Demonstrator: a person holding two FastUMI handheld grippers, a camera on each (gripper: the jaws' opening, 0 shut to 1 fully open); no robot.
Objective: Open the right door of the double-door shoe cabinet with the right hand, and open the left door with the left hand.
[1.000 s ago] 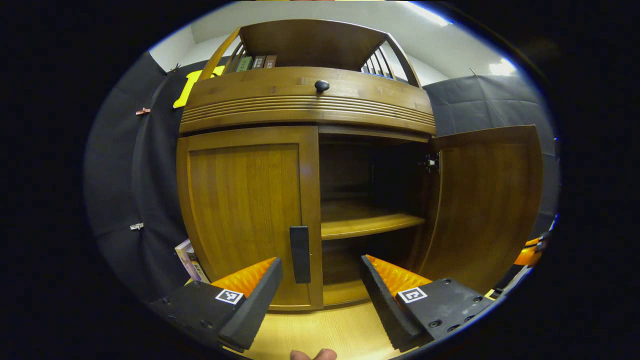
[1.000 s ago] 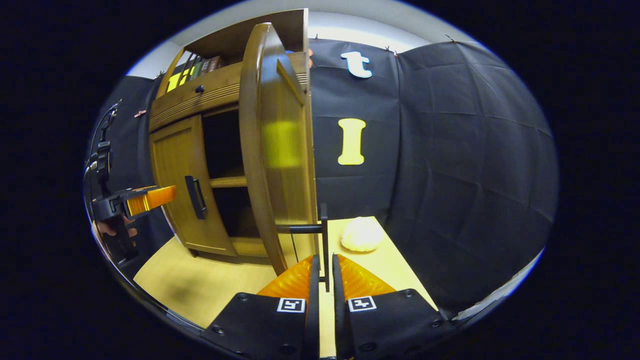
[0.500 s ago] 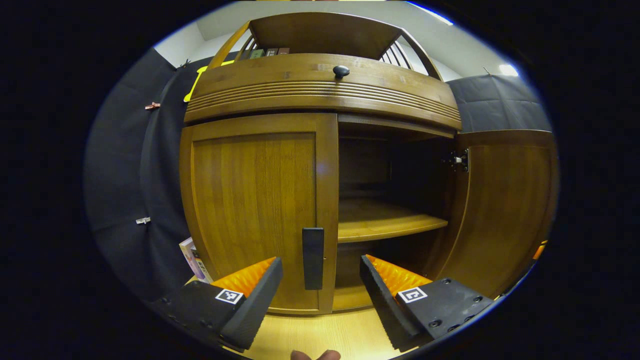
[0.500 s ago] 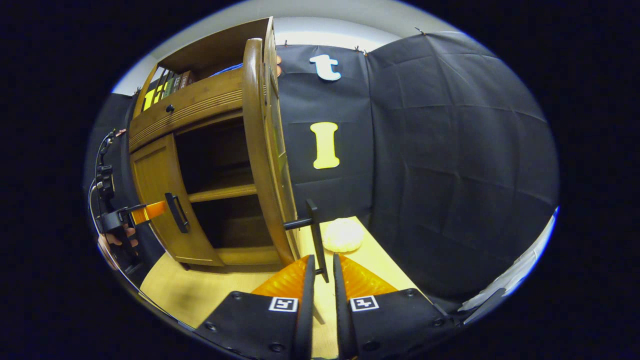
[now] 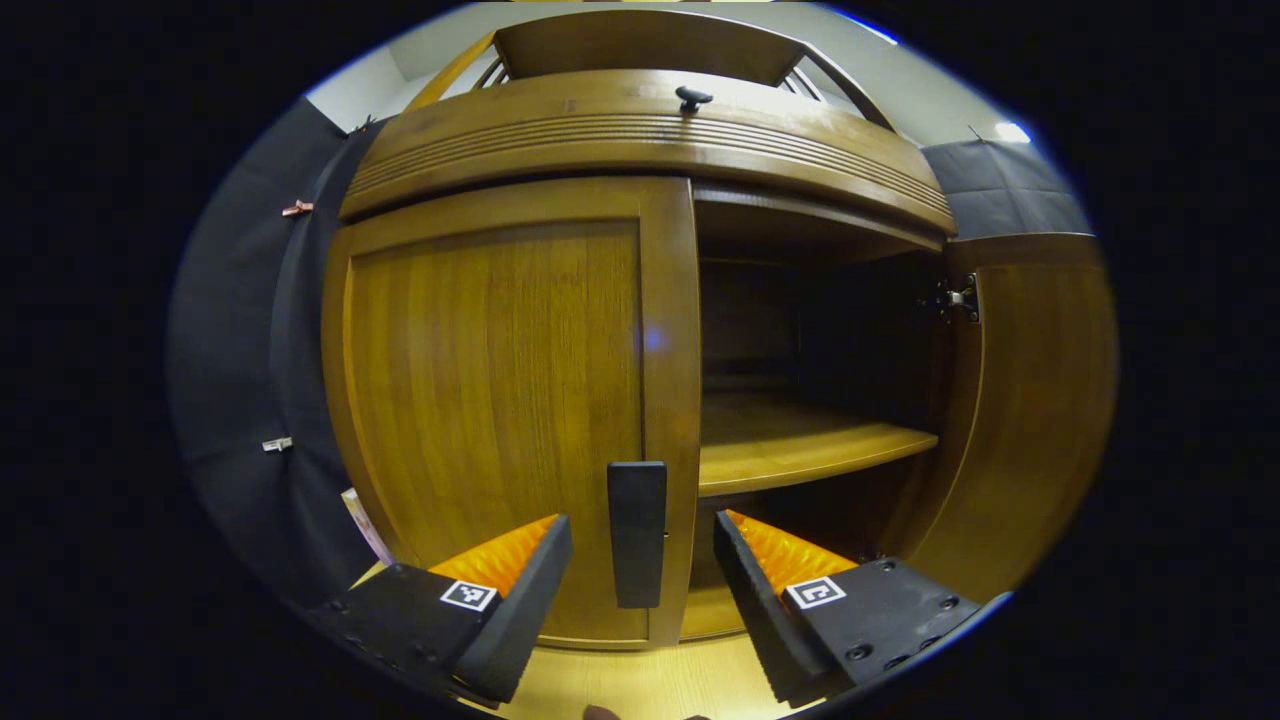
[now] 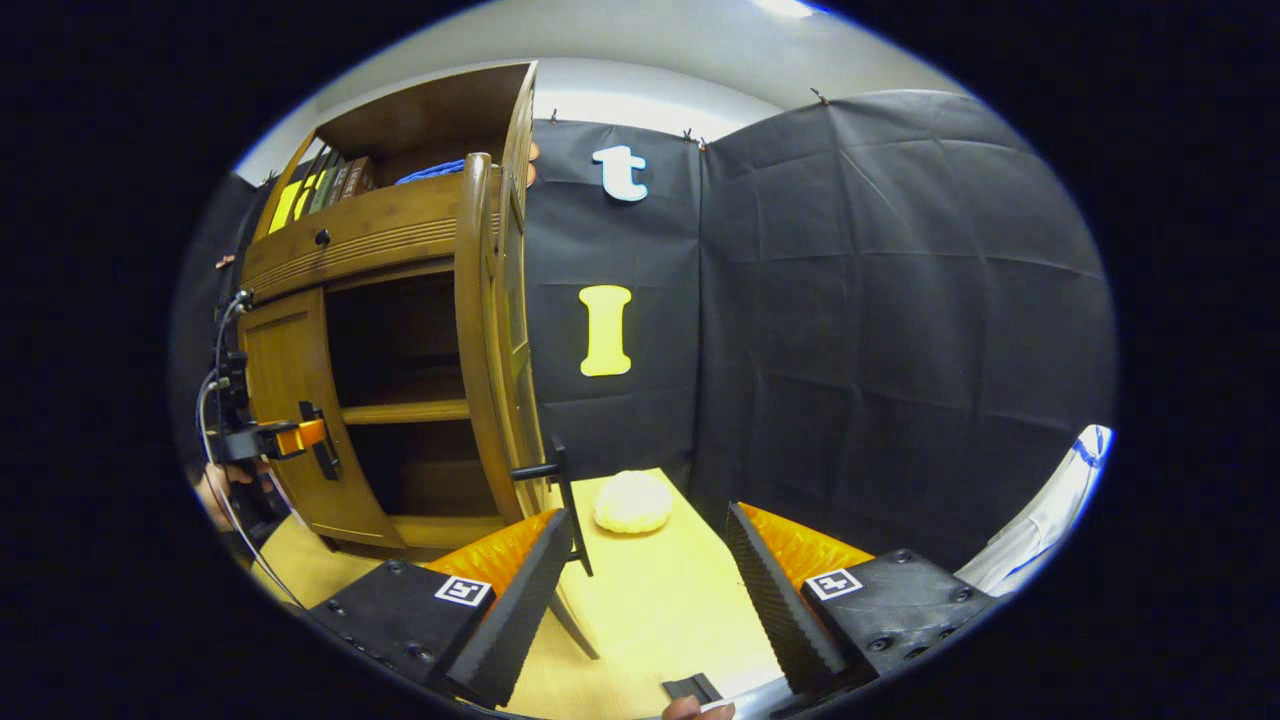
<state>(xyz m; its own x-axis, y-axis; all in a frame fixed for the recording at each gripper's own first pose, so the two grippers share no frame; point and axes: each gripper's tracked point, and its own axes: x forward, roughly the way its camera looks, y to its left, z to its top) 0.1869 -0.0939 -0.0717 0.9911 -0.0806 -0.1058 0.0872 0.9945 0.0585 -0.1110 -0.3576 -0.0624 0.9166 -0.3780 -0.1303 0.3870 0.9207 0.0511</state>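
While both grippers' fingers gape, left gripper (image 5: 640, 575) straddles flat bar handle (image 5: 637, 533) on grained wooden left door (image 5: 500, 400).

Black cloth walls (image 6: 880, 300) close in the booth on the far and right sides — creased, pinned along the top under a pale ceiling (image 6: 640, 50). A light wooden tabletop (image 6: 660, 590) runs toward the far wall, with 1 pale round lump (image 6: 632, 502) lying near it.

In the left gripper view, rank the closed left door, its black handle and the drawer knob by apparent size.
1. Left door, by far the largest.
2. Black handle, a tall narrow bar.
3. Drawer knob, smallest; it sits farther from the camera, so its true size is uncertain.
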